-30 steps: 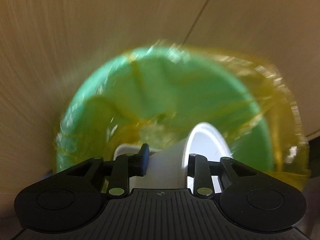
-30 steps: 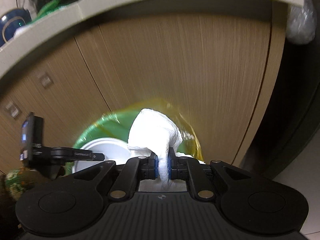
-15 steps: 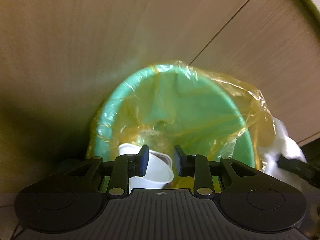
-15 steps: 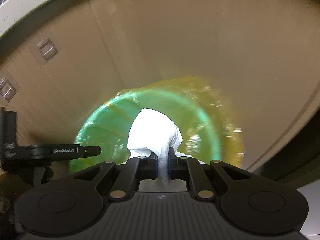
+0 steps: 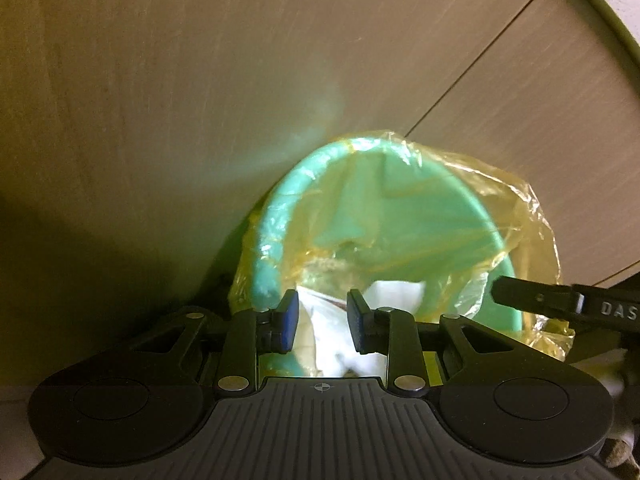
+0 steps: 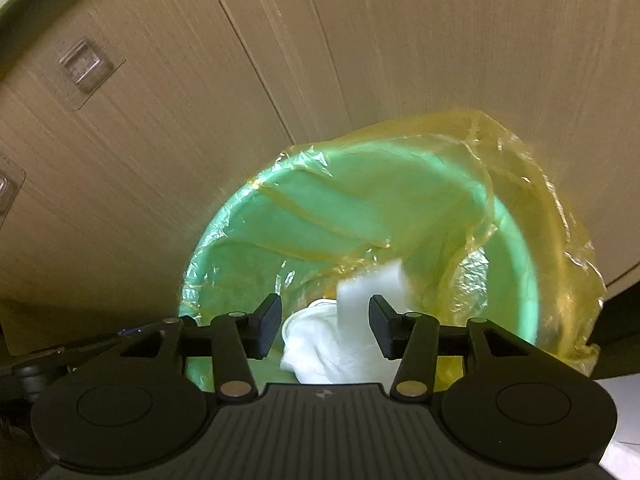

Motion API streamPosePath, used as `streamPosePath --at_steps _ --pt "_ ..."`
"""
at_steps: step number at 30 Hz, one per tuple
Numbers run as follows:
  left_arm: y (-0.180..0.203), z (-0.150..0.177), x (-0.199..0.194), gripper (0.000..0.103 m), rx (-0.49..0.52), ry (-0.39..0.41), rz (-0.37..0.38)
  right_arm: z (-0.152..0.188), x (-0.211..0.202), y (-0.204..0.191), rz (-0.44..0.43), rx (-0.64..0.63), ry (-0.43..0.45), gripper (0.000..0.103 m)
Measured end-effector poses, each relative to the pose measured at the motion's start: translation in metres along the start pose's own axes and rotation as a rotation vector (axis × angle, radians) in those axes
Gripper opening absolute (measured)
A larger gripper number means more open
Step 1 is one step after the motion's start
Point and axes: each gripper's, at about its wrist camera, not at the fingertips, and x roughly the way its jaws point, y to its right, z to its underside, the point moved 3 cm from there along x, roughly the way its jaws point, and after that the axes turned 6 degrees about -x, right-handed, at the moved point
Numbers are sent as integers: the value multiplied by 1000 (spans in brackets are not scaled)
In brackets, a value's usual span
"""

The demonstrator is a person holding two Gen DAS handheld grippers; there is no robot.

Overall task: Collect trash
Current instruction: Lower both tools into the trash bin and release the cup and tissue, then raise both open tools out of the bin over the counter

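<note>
1. Here, both grippers hang over the mouth of a green bin that stands right against a pale wooden cabinet front.
2. The bin is lined with a thin yellow plastic bag, whose crinkled edge spills over the rim on the right side and the far side.
3. The right gripper has its jaws spread wide, with nothing pinched between them.
4. Just past those jaws, inside the bin, a crumpled white tissue sits loose, touching neither finger as far as can be seen; its upper part is blurred.
5. A rounded white edge shows beneath the tissue, too hidden to name.
6. The left gripper also stands with its jaws apart and grips nothing; blue pads face the gap.
7. Through that gap, from the left wrist view, white trash lies down in the bin, inside the bag.
8. At the right edge of that view a black finger of the right gripper reaches over the bin's rim.
9. On the cabinet's far left, two clear stick-on hooks are fixed to the wood.
</note>
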Motion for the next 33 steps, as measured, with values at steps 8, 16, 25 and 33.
streamPosePath --at_steps 8,16,25,33 --pt "6 6 -8 29 45 20 14 16 1 8 4 44 -38 50" --pt "4 9 -4 29 66 7 -5 12 41 4 -18 98 -146 50" --pt "53 14 -55 29 236 121 20 23 -9 7 -16 143 -15 50" --pt "130 -13 -157 29 436 339 40 -19 -103 -13 -11 28 226 50"
